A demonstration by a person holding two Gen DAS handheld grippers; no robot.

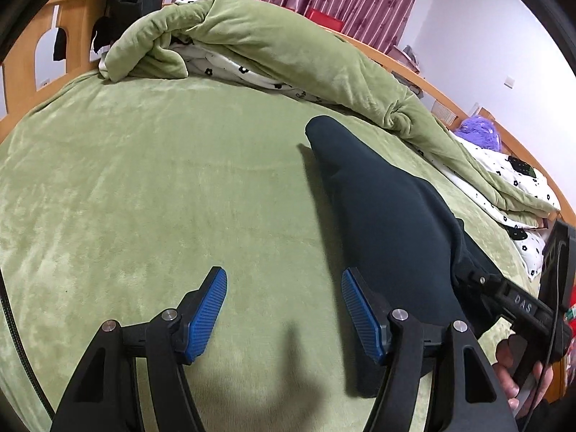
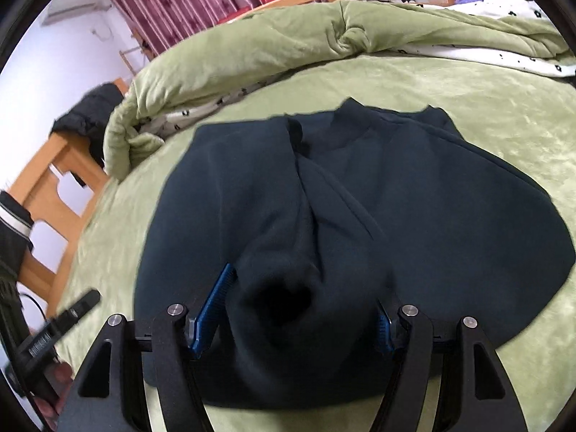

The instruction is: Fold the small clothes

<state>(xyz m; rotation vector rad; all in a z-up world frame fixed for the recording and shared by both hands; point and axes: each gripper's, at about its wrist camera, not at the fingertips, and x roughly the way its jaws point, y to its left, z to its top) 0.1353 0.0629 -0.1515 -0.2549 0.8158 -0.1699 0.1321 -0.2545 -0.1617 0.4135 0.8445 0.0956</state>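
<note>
Judging the risks first, we note the dark garment point(image 2: 360, 216) lying spread on the green bed cover point(image 1: 162, 198), toward the middle of the bed, with one sleeve laid inward across the body and its open cuff point(image 2: 284, 295) sitting between the fingers of the right hand-held gripper point(image 2: 302, 309). Those jaws stand wide; the blue pads flank the cuff and appear not to press on it, though the right pad is largely buried behind cloth, so contact there cannot be ruled out. The left hand-held gripper point(image 1: 284, 309) is likewise wide and empty, hovering over bare bed cover just beside the garment's left edge.

We see these hazards. The soft plush cover may be pinched together with the garment if a closing jaw dips too low. The bulky cuff may spring back off the body once left alone, undoing the sleeve fold. A one-sided lift would drag the thick fabric askew.

Hidden from us: the garment's near hem behind the right gripper's arms, its right sleeve, and its underside. The rolled quilt point(image 1: 252, 36) along the far edge of the bed conceals whatever lies behind it.
</note>
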